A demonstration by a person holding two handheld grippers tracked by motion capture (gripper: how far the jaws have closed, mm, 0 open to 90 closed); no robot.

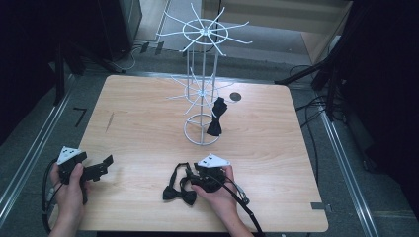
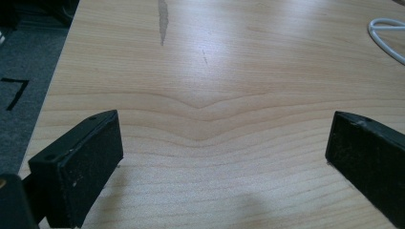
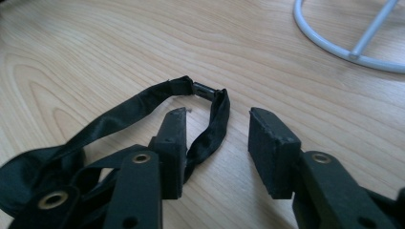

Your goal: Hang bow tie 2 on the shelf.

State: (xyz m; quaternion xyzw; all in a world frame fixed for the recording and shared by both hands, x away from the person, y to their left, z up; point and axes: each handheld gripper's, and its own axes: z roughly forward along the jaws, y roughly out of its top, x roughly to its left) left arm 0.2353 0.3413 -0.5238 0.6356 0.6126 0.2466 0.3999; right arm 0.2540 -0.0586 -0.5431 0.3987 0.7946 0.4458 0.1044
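Note:
A black bow tie (image 1: 179, 191) lies on the wooden table (image 1: 138, 123) near its front edge, its strap (image 3: 143, 102) looped out toward the rack. My right gripper (image 1: 193, 173) is at that strap. Its jaws stand partly open in the right gripper view (image 3: 219, 121), and the strap with its small clasp (image 3: 206, 90) runs between them, close to the left jaw. A second black bow tie (image 1: 216, 118) hangs from the lower tier of the white wire rack (image 1: 202, 74). My left gripper (image 1: 100, 167) rests at the table's front left, wide open (image 2: 222, 138) over bare wood.
The rack's round base (image 3: 334, 47) stands just beyond my right gripper, and its edge (image 2: 387, 36) shows at the far right of the left gripper view. A small dark hole (image 1: 235, 97) marks the table behind the rack. Black stands and cables surround the table.

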